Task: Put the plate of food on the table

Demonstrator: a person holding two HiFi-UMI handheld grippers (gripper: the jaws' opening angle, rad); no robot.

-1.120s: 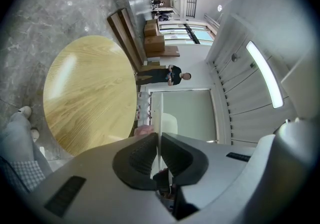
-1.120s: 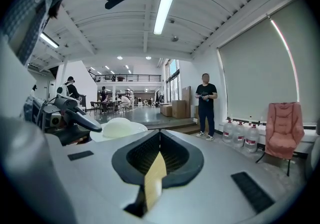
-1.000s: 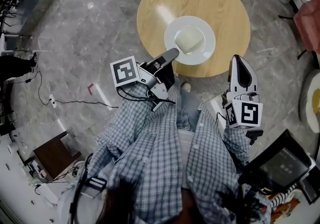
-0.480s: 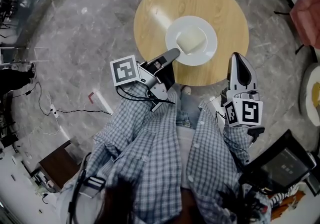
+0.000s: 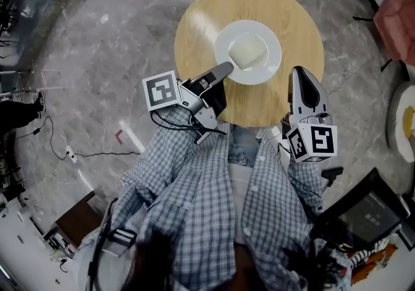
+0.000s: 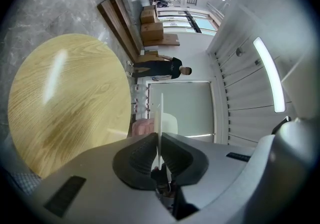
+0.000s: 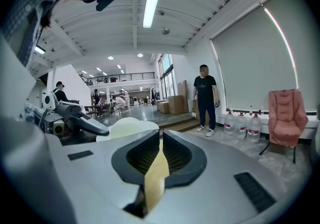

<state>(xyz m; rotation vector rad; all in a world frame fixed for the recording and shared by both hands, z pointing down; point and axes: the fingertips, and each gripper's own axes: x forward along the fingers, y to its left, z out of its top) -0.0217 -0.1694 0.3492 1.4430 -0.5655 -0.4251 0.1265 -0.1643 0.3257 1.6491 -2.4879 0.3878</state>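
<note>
The left hand-held gripper is clenched on the near rim of the white plate, over the middle of the round wooden counter. In its own view the two dark pads press on the plate, which shows only as a thin white line seen edge-on. A strip of the room behind shows between that line and the wood, so the plate sits clear of the counter top. The head view alone does not settle this.

The food is a pale, squarish mound at the plate's centre; what it is cannot be made out.

The right hand-held gripper reaches just over the counter's near-right edge, well apart from the plate. Its jaws are drawn together at the tips and grasp nothing. A wood-coloured sliver shows through the slit behind the tips, matching the counter below.

The person's checked shirt covers the counter's near edge and anything under it. Beyond the counter, in the right gripper view, a person stands by a row of water bottles, too small to count surely.
</note>
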